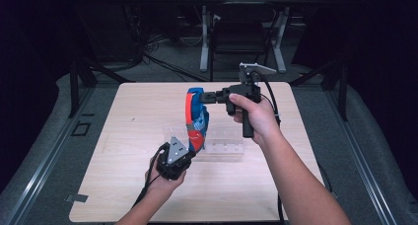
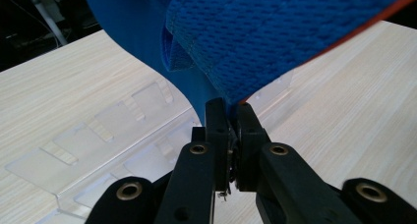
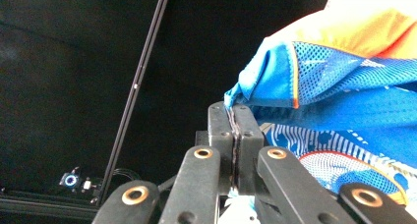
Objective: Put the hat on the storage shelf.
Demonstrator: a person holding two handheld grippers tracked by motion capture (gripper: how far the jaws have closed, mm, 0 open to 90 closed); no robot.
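Note:
A blue mesh garment (image 1: 196,117) with orange-red trim and a white pattern hangs stretched between my two grippers above the table. My right gripper (image 1: 206,97) is shut on its upper edge (image 3: 231,100), with blue and orange cloth (image 3: 344,81) spreading to the right of the jaws. My left gripper (image 1: 190,151) is shut on the lower edge (image 2: 231,103), and the blue mesh (image 2: 275,32) rises above its jaws. A clear plastic organizer (image 1: 224,143) with small dividers (image 2: 98,135) lies on the table under the garment.
The light wooden table (image 1: 128,136) has bare surface left and right of the organizer. Behind it stand a dark chair (image 1: 239,35) and a white-legged desk (image 1: 204,37). Black stand legs (image 1: 79,77) flank the table on a grey floor.

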